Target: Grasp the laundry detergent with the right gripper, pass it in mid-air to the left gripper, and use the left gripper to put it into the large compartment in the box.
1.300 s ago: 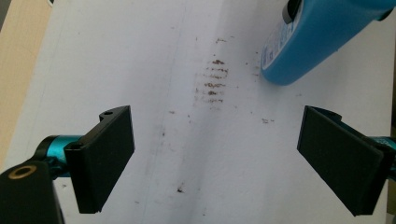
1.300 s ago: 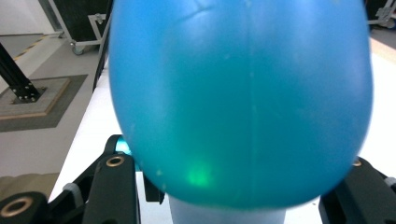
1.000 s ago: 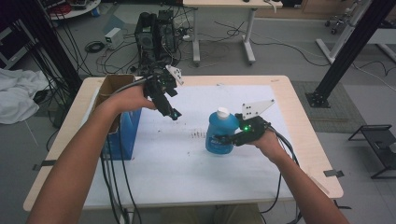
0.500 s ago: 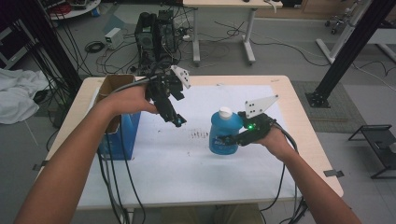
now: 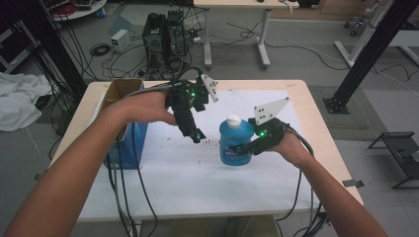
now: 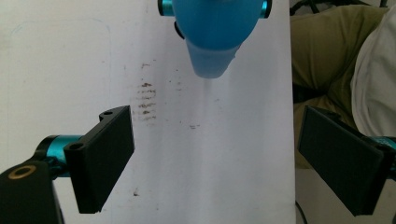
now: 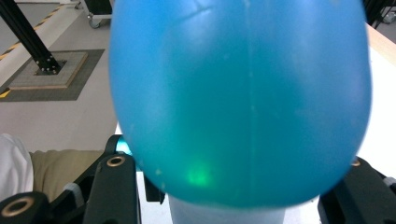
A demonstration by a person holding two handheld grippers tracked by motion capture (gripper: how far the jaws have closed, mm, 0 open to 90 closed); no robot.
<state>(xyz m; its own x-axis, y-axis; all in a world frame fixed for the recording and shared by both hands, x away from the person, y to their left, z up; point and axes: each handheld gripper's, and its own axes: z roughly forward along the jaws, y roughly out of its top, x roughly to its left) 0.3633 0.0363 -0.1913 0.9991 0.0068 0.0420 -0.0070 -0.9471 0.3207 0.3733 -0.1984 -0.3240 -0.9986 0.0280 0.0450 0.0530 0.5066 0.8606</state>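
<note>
High view: a person works two hand-held grippers over a paper-covered table. The right gripper has its jaws closed on the lower body of a blue bottle with a white cap, which appears to be raised just off the sheet. The left gripper hangs beside it, pointing down at the paper, its tips near the bottle's shoulder but apart from it and holding nothing. An open cardboard box with a blue side stands behind that hand, at the table's edge.

Left gripper view: the two black jaws stand wide apart with bare paper between them. The bottle hangs ahead of the tips, well clear of both jaws, and small brown marks dot the sheet between gripper and bottle.

Right gripper view: the bottle's blue wall bulges directly above the jaws, pressed tight between them, a green light glinting on it.

As a judgement, the grasp is done and the cap is on and untouched; whatever the free gripper is to do at the bottle, perhaps taking the cap, is yet to begin.
</note>
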